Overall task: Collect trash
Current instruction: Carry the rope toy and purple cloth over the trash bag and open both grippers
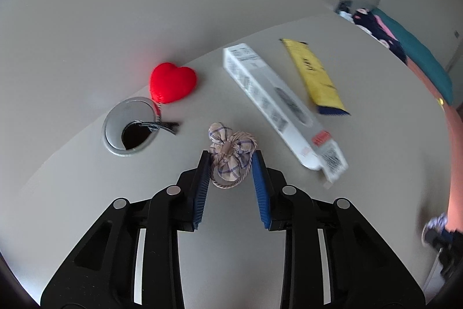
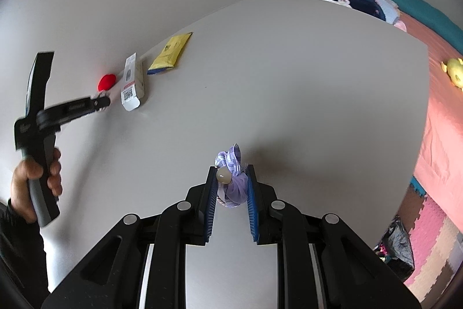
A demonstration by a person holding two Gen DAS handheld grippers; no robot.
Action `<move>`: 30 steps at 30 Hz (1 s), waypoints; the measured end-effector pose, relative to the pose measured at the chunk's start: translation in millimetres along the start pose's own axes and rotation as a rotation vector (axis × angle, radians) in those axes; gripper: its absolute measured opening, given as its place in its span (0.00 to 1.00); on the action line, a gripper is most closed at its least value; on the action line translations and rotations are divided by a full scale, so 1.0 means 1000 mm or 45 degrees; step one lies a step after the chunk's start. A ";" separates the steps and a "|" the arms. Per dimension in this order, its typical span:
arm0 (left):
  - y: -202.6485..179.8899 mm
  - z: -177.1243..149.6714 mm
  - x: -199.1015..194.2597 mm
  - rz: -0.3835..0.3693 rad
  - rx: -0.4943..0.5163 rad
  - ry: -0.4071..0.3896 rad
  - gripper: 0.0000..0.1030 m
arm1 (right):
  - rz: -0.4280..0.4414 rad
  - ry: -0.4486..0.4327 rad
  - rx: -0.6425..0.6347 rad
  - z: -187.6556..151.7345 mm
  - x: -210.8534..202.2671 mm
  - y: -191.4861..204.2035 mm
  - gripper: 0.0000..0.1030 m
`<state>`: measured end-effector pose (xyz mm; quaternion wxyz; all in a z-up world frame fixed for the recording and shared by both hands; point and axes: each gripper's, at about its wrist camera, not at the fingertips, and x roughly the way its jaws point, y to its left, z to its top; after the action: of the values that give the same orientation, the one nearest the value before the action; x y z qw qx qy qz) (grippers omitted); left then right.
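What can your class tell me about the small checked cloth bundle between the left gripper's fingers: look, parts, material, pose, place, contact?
The checked cloth bundle is a small beige pouch of woven fabric with thin blue lines, gathered into puffy folds and tied with a twisted tan cord that loops around it. It lies on the pale table, near the round metal cable port. The left gripper brackets it, both blue fingers at its sides, seemingly pressing the cloth.

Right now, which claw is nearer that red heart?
Left. The left claw sits just short of the red heart; the right claw is well away from it across the table.
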<state>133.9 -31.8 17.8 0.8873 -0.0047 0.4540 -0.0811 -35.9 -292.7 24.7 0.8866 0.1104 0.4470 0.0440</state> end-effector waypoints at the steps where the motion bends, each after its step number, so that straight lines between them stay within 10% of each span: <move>1: -0.006 -0.002 -0.006 -0.015 0.014 -0.011 0.28 | 0.000 -0.007 0.008 0.000 -0.003 -0.001 0.20; 30: -0.307 -0.103 -0.068 -0.436 0.595 0.028 0.28 | -0.215 -0.246 0.454 -0.077 -0.143 -0.195 0.20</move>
<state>-30.8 -318.2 36.9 0.8328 0.1243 0.4251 -0.3321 -187.0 -496.0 46.8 0.8923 0.2314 0.3682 -0.1212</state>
